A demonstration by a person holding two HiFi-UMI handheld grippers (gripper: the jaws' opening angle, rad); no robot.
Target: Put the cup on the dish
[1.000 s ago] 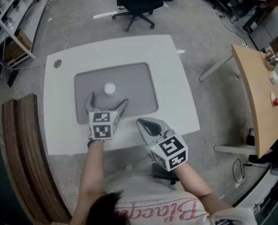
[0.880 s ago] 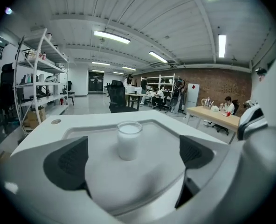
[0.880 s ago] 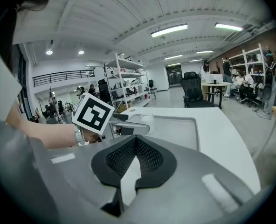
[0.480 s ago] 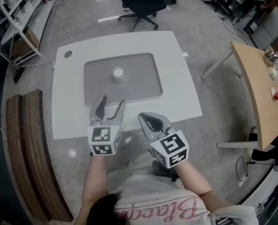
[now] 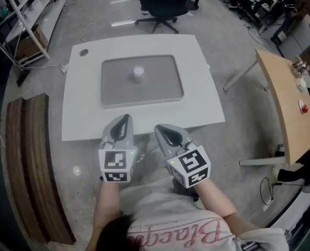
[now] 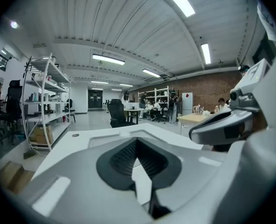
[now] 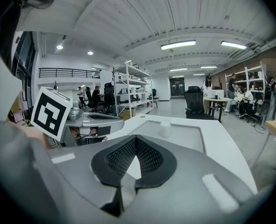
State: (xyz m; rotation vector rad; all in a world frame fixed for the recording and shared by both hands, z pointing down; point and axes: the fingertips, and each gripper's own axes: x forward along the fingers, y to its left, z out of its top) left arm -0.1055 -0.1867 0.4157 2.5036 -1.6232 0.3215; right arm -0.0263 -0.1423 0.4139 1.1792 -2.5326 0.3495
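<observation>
1. Left gripper (image 5: pixel 124 120) and right gripper (image 5: pixel 160 130) hang side by side at the counter's 6 o'clock edge. Each has its jaws pressed together with nothing between them.
2. White counter (image 5: pixel 197 88) fills the middle of the head view, with a black office chair (image 5: pixel 160 1) beyond it at 12 o'clock.
3. Grey rectangular dish (image 5: pixel 155 90) lies on the counter, toward 12 o'clock from both grippers and well apart from them.
4. Small white cup (image 5: pixel 139 73) stands upright on the dish, slightly toward 12 o'clock from its middle.
</observation>
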